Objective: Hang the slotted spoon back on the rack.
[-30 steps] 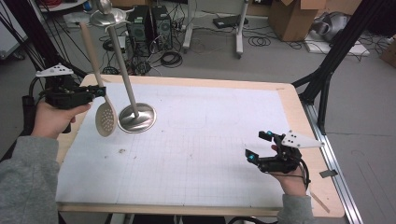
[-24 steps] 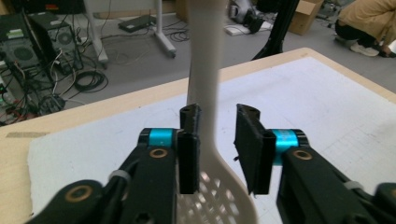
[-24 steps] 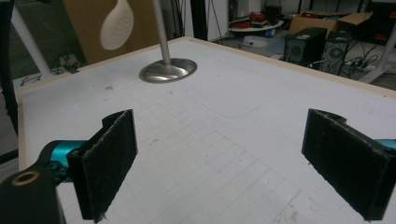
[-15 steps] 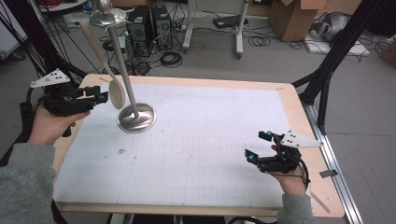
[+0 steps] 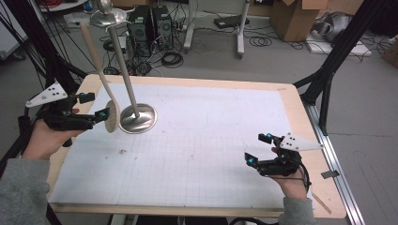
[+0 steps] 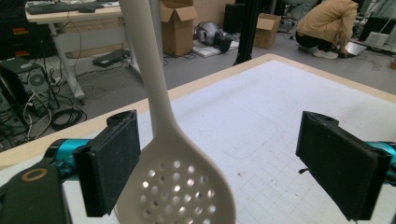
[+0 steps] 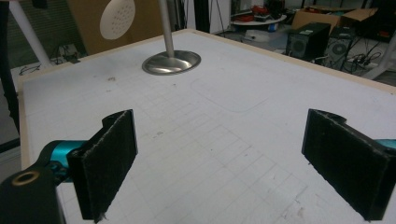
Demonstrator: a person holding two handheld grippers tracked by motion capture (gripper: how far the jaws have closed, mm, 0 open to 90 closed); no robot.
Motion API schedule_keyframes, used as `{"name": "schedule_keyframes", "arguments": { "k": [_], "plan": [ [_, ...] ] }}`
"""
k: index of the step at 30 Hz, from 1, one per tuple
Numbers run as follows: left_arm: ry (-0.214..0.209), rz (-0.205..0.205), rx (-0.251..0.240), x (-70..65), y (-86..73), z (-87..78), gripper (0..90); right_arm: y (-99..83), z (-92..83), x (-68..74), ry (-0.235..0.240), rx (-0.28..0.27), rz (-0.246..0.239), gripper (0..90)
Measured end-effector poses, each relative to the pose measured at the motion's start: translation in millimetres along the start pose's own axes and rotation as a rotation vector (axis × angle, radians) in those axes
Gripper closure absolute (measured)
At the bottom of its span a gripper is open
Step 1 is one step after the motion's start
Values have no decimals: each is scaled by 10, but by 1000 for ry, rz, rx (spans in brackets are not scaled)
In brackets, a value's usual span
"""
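The right gripper rests low at the near right of the table, jaws spread wide with nothing between them. Farther off, the left gripper has just been opening; its jaws stand wide, and the slotted spoon hangs between them against one pad, beside the metal stand.

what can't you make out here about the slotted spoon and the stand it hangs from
- Slotted spoon: bowl's lower edge cut off by the frame bottom in the left gripper view.
- Spoon's handle top: blurred at the hook, high view.
- Metal stand: its top cut off by the frame, right gripper view.
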State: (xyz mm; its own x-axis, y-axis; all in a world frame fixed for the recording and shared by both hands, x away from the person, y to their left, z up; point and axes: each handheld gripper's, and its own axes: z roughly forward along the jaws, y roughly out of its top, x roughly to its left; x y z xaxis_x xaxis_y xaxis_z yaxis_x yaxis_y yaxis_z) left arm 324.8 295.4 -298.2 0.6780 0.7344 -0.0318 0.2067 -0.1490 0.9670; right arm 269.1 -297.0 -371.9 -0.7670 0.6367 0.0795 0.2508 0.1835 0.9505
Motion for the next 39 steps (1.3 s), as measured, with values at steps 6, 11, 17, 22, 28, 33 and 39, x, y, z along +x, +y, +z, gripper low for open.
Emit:
{"name": "schedule_keyframes", "arguments": {
  "k": [6, 11, 17, 22, 28, 33, 39],
  "plan": [
    [-1, 13, -16, -63, -68, -20, 123, 3, -12, 15, -1, 1, -6, 94],
    [6, 19, -42, -102, -133, -66, 123, 1, -5, 24, -1, 7, -2, 94],
    [8, 23, -57, -158, -192, -149, 124, 13, 11, 38, 0, 4, -10, 94],
    [10, 25, -82, -201, -245, -215, 124, 26, 18, 45, 3, 5, -5, 94],
    [16, 17, -89, -239, -330, -264, 122, 33, 22, 40, 0, -2, -8, 94],
    [-16, 24, -127, -309, -403, -282, 95, 34, 18, 32, -5, -10, -8, 95],
    [-18, 32, -127, -413, -488, -272, 95, 50, 19, 41, -5, -11, -9, 94]
  ]
}}
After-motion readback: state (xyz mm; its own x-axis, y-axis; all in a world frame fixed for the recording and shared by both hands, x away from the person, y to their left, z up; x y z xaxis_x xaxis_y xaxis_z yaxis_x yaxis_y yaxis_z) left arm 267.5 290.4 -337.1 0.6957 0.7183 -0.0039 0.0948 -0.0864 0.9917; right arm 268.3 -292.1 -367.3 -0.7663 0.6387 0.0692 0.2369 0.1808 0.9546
